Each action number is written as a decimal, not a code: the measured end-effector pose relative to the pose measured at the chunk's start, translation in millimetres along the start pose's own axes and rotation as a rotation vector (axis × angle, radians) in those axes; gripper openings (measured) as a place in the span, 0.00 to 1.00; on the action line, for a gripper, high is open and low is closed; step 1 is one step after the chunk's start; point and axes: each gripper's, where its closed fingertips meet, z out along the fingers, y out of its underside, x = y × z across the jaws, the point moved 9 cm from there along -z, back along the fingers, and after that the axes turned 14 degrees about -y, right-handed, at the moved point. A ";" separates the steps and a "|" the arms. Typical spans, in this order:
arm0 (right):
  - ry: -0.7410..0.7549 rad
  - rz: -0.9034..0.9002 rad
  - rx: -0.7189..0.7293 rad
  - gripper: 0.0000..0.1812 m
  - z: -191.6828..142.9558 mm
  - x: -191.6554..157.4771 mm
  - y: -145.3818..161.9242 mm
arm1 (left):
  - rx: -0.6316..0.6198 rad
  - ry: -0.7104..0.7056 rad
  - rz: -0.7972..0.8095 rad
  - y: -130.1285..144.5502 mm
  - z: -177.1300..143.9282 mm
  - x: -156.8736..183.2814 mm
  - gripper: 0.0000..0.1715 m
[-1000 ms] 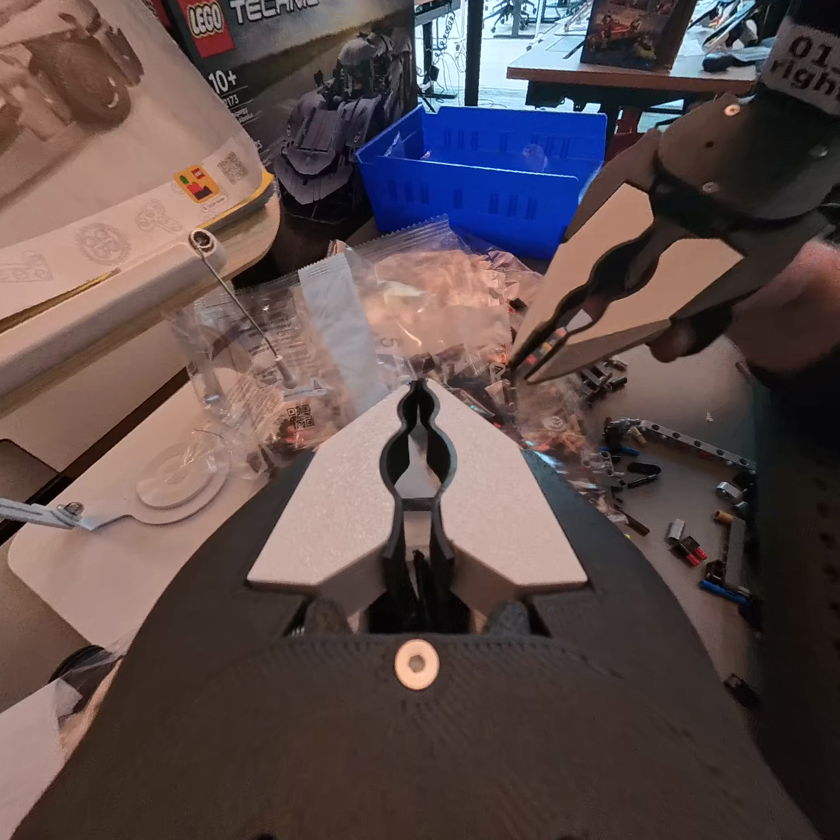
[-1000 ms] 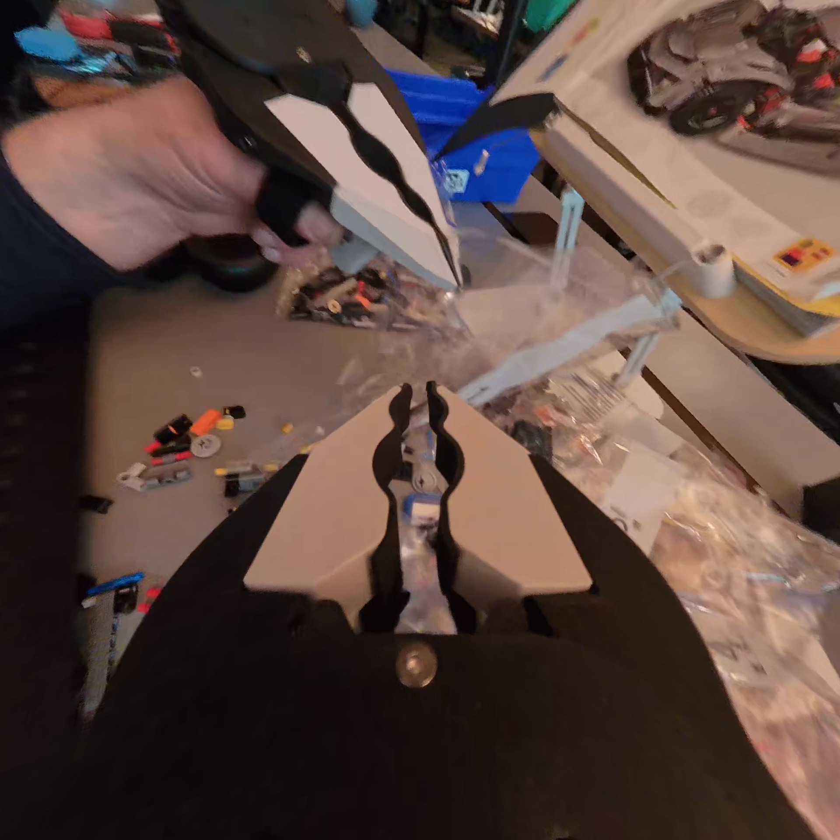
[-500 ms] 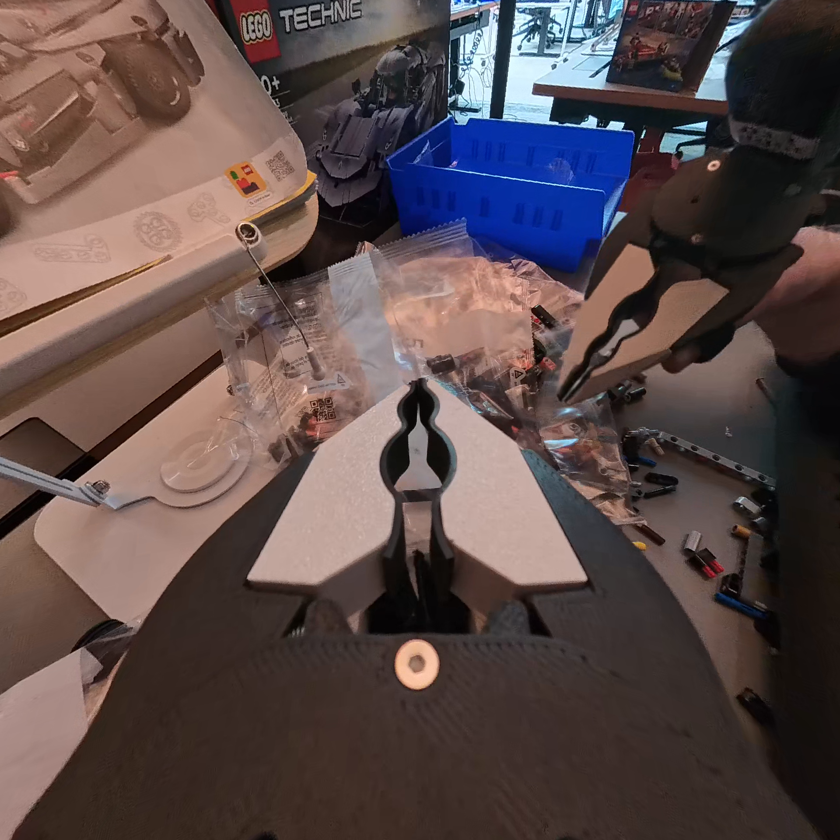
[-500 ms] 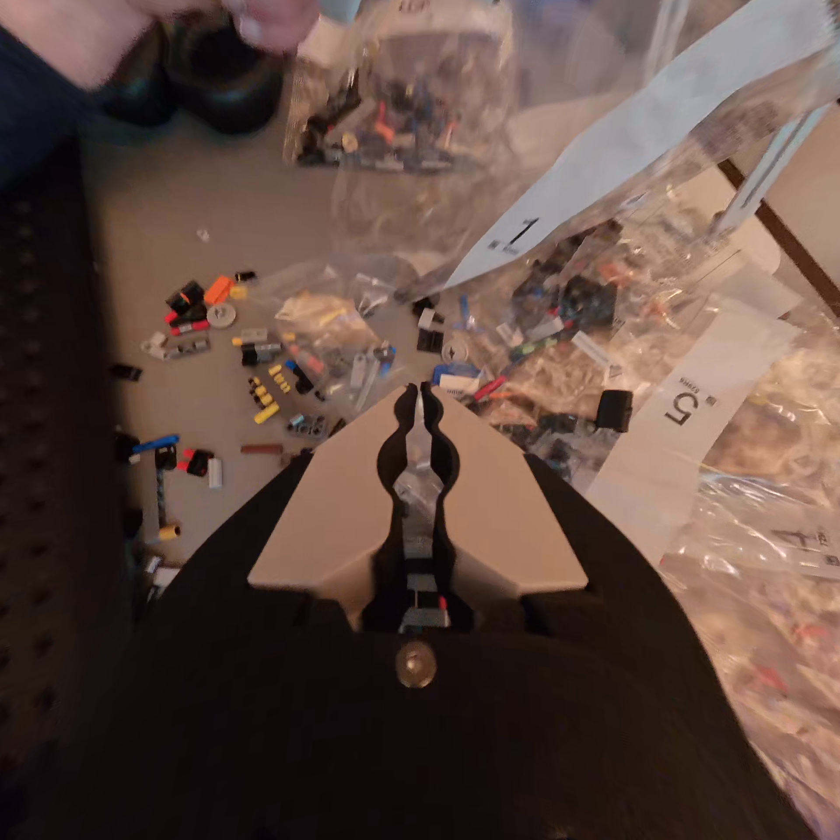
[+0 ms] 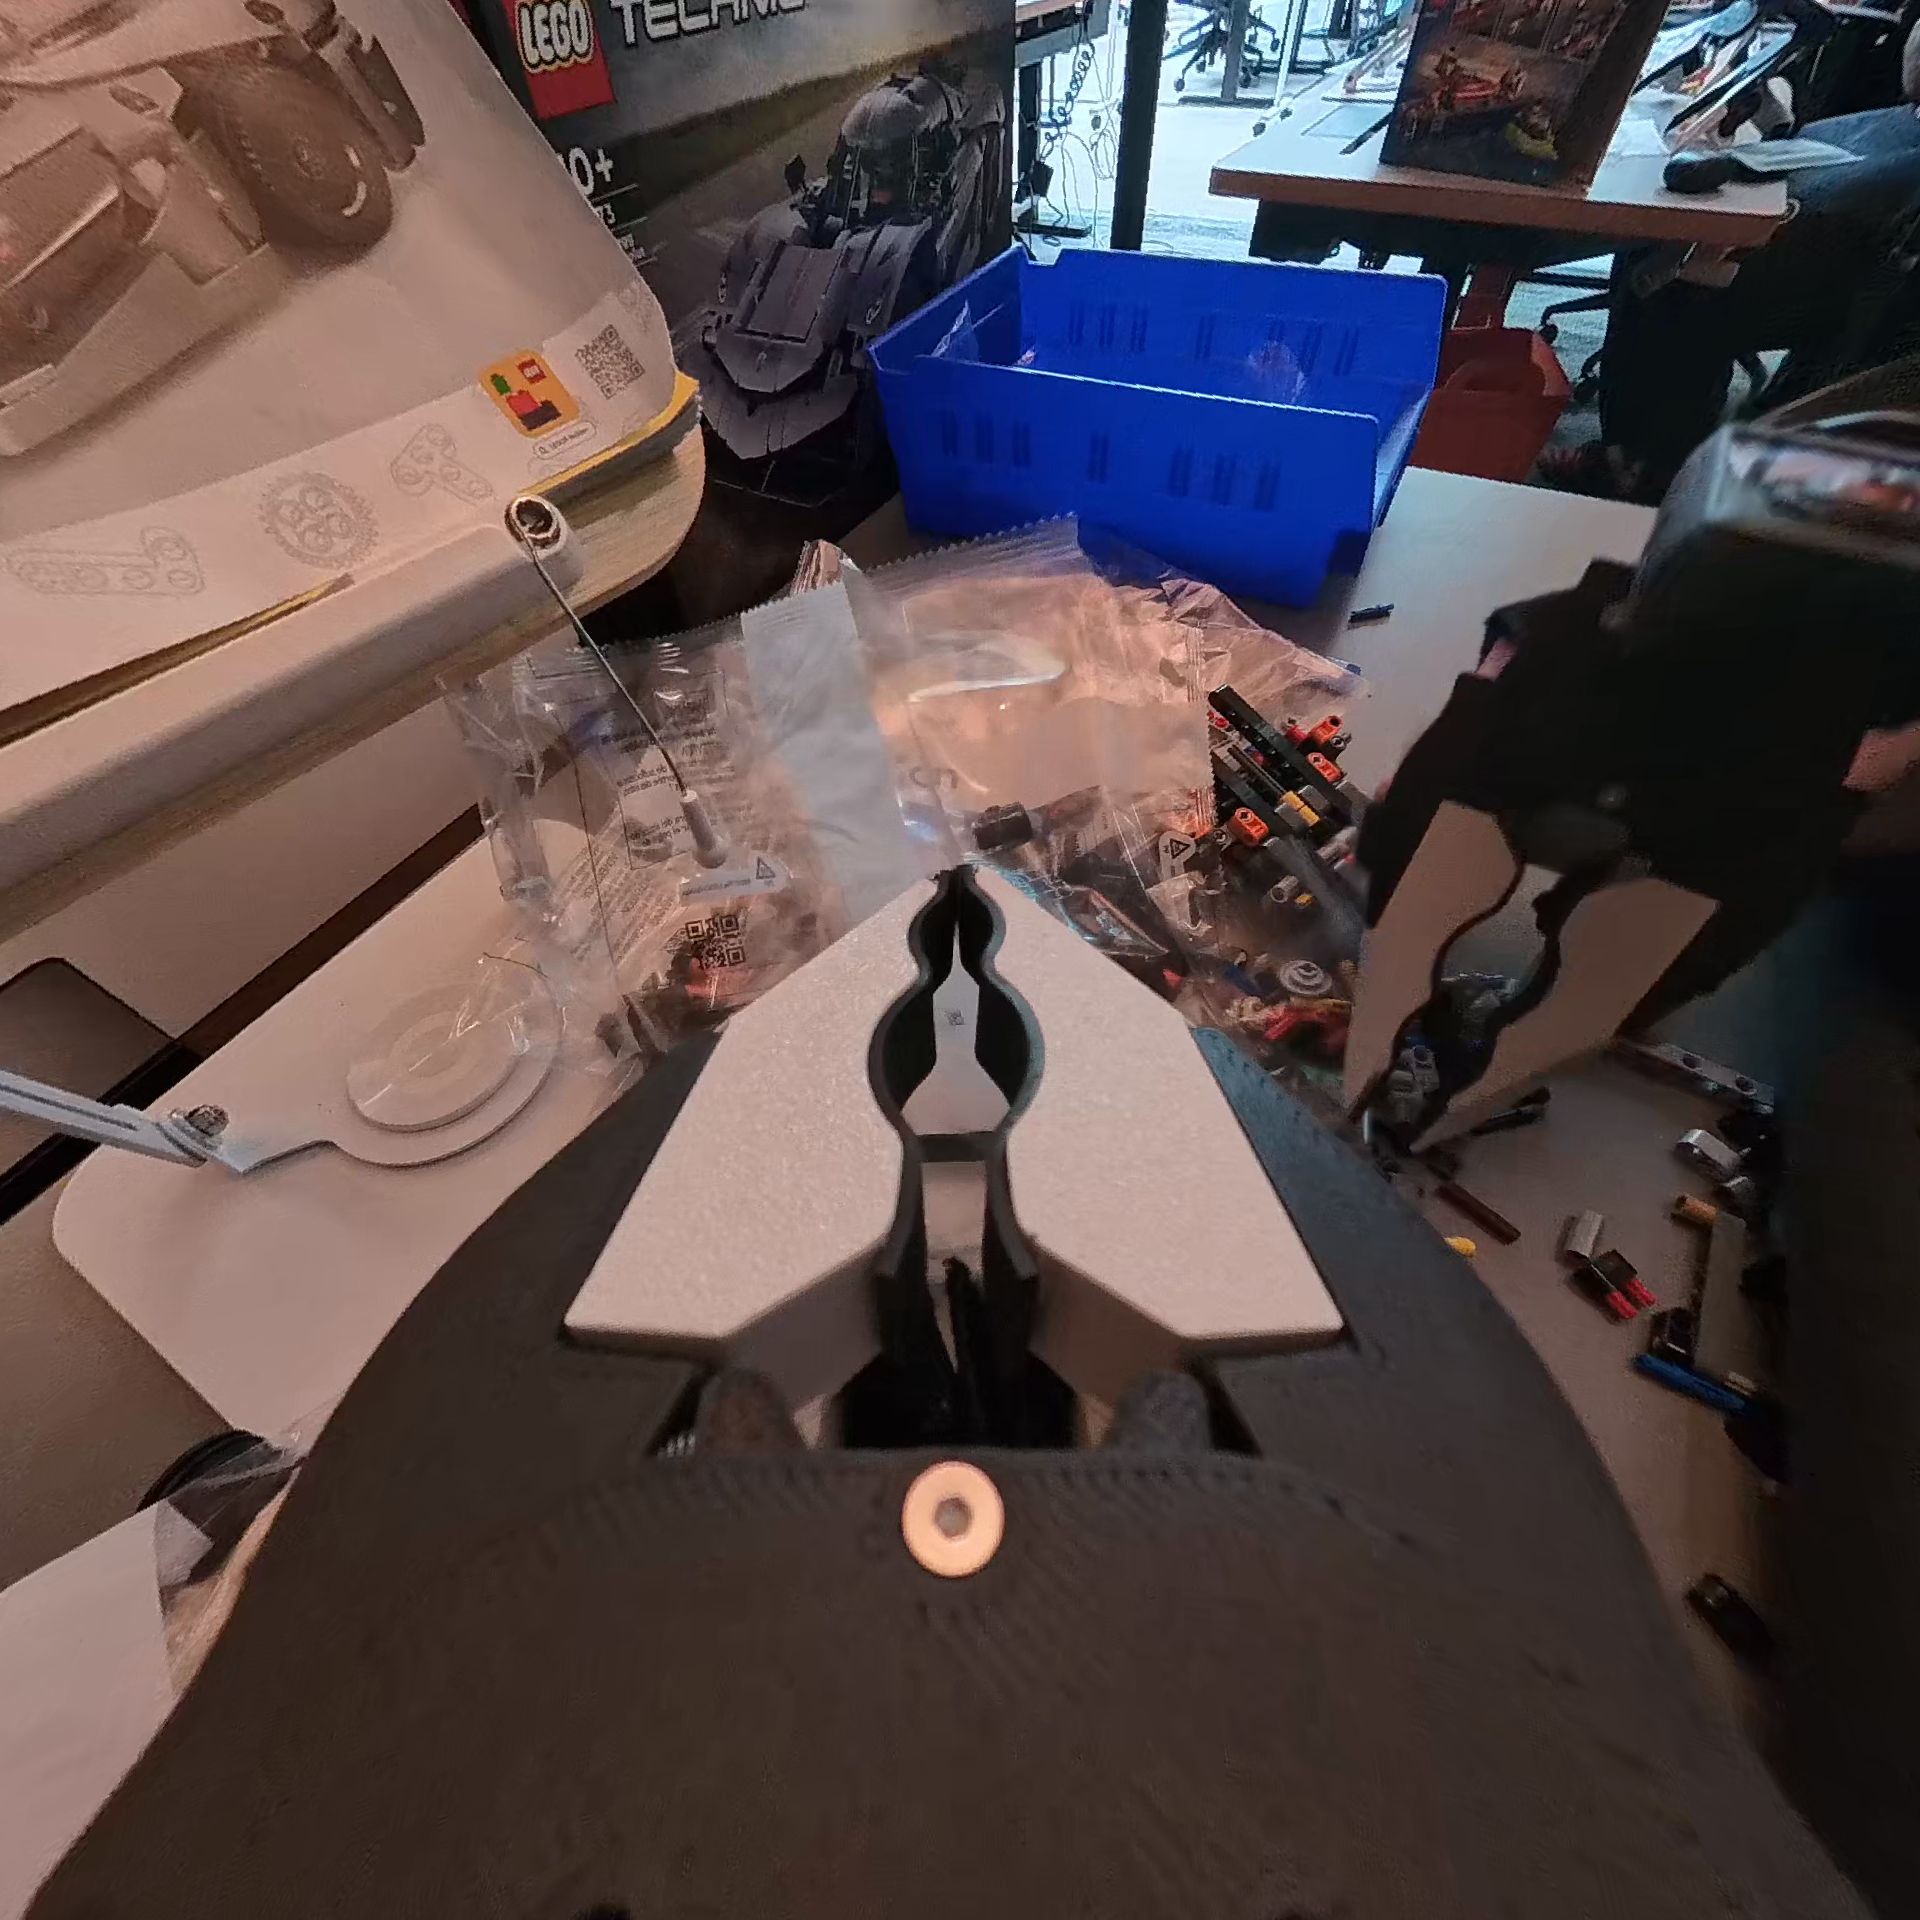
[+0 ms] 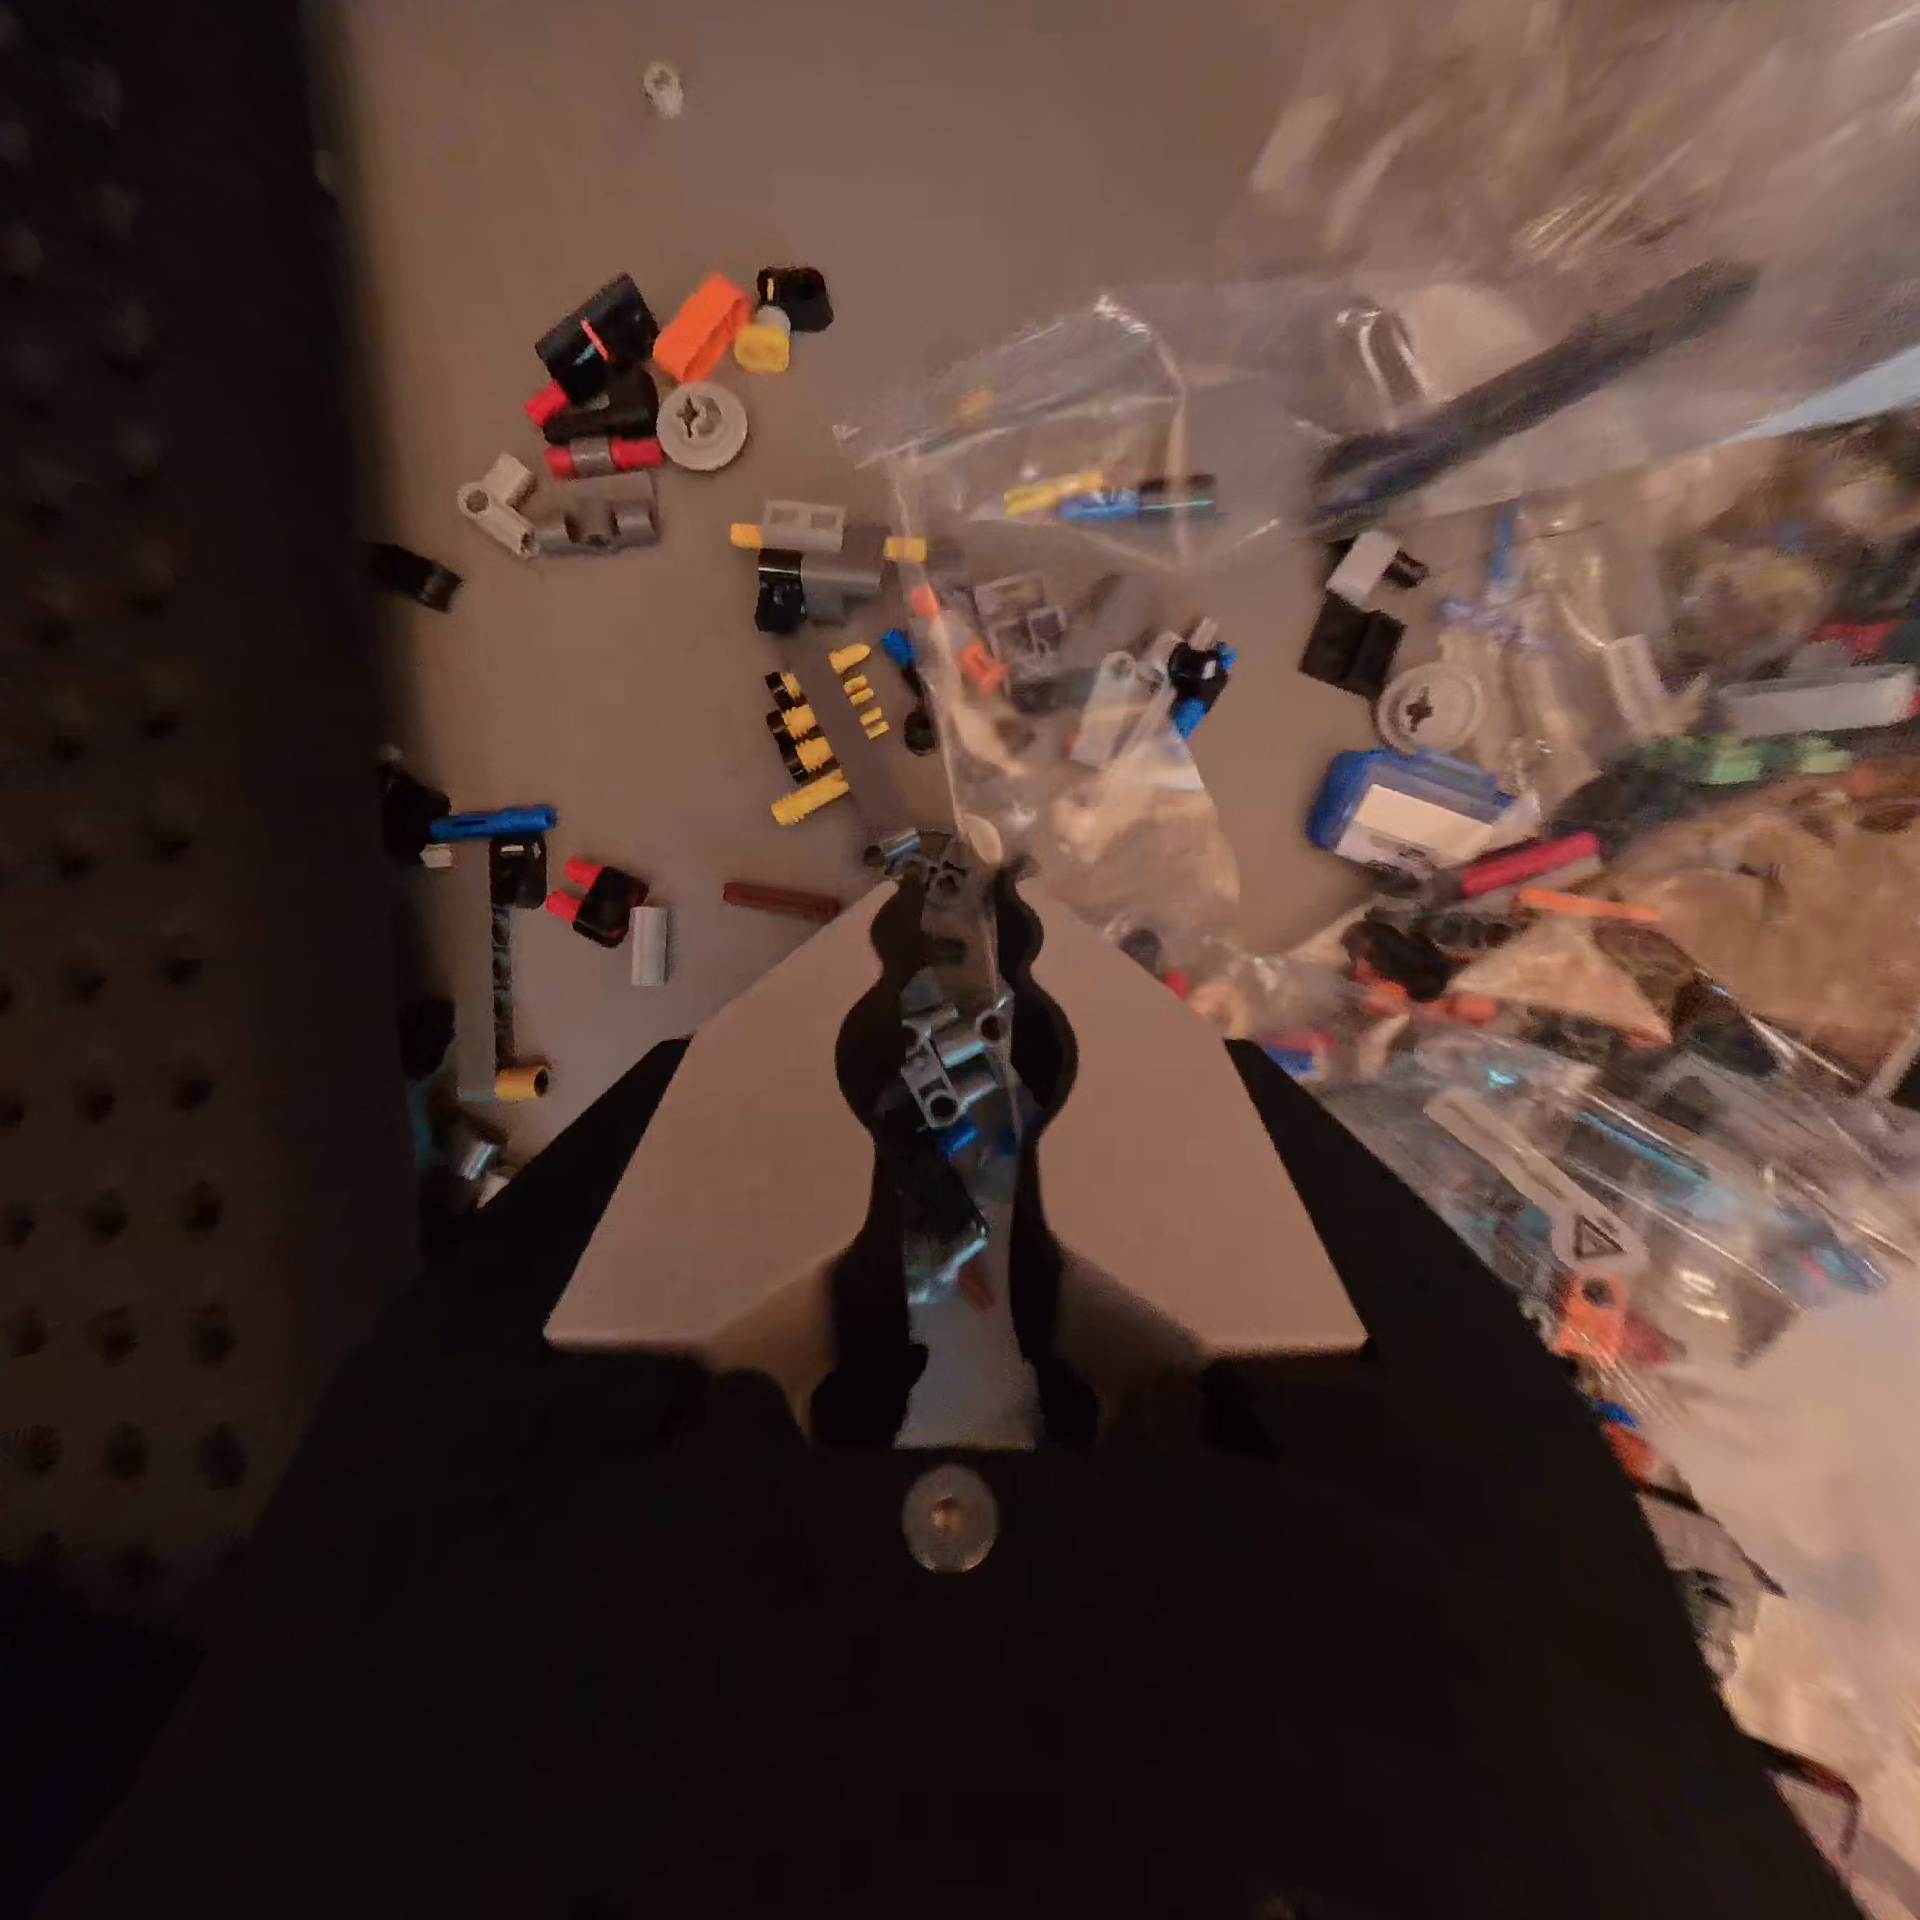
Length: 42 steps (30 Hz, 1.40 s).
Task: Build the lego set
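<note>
The bags of parts (image 6: 1621,935) along the table's right side are smeared by motion blur — their contents unreadable. The set box (image 5: 790,156) is cut off by the top edge — the right gripper (image 5: 1397,1127) hides whatever lies under its tips.

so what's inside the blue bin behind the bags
From the left wrist view, the blue bin shows only its far inner wall and a bit of clear plastic near the back left. Its front wall hides the floor and anything lying there.
</note>
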 end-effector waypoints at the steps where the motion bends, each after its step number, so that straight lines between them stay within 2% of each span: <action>1: 0.009 0.006 -0.014 0.07 3.2 1.0 -0.6 | 0.001 0.000 -0.002 -0.1 -0.3 -0.4 0.00; 5: 0.033 0.036 -0.004 0.10 2.7 4.7 -0.9 | 0.001 0.001 -0.006 0.4 -0.2 -1.1 0.00; 9: 0.055 0.057 -0.010 0.04 1.9 7.8 1.2 | -0.002 0.005 -0.004 0.5 0.6 -0.3 0.00; 11: 0.048 0.062 -0.015 0.04 2.8 7.8 2.2 | -0.003 0.006 -0.005 0.9 0.7 -0.1 0.00; 17: 0.197 0.065 0.063 0.05 -15.6 15.9 -2.4 | -0.001 0.003 -0.006 0.7 0.0 -0.9 0.00; 21: 0.073 0.025 0.109 0.00 -23.1 1.2 3.2 | -0.001 0.004 -0.007 0.9 0.1 -1.0 0.00; 26: -0.136 -0.047 0.145 0.00 -17.1 -20.7 2.0 | -0.003 0.007 -0.005 0.9 1.1 0.1 0.00; 31: 0.020 0.039 0.029 0.02 -1.0 0.9 5.6 | -0.004 0.009 -0.004 1.2 1.8 0.4 0.00; 35: 0.057 0.039 0.063 0.04 -1.1 4.5 -0.8 | -0.007 0.011 -0.002 1.5 2.6 1.2 0.00; 42: 0.075 0.073 -0.022 0.03 11.4 10.6 2.5 | -0.009 0.013 0.001 1.8 3.4 2.0 0.00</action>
